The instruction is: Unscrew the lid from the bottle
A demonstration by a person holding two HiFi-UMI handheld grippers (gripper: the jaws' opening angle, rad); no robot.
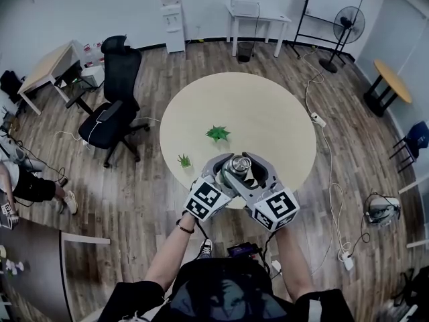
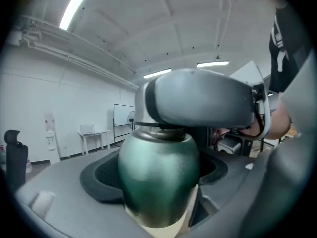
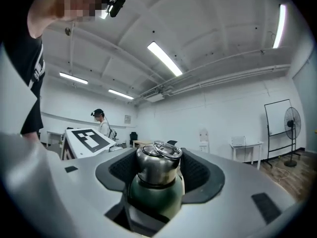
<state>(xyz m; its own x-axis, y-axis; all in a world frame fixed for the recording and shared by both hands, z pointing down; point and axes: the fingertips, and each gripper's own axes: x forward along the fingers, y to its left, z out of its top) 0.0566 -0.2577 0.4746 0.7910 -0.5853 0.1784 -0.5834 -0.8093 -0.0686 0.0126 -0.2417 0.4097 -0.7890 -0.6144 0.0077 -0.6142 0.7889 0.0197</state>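
Nearest: the person's two bare forearms reached forward from a black shirt, a dark band on the left wrist. Each hand carried a gripper with a marker cube at its back. The left gripper and right gripper met nose to nose over the near edge of the round worktop, both roughly level. The bottle, dark green, stood upright between them. The left gripper's fingers were closed on the green body, pads against its sides. The worktop's pale surface showed just under the base, but whether the base rested on it could not be told. The right gripper's fingers sat higher, clasping the steel lid, with dark pads at both its sides. The lid was seated on the bottle's neck, its wire ring lying flat on top. Beyond the bottle, on the worktop: a small potted plant near the left edge and a bigger leafy plant toward the middle, both well apart from the grippers. Farther off, on the wood floor: a black office chair left of the worktop, and a seated person at the far left edge. Against the back wall: a water dispenser, a white table, a whiteboard and a standing fan. A cable with power strips trailed along the floor on the right.
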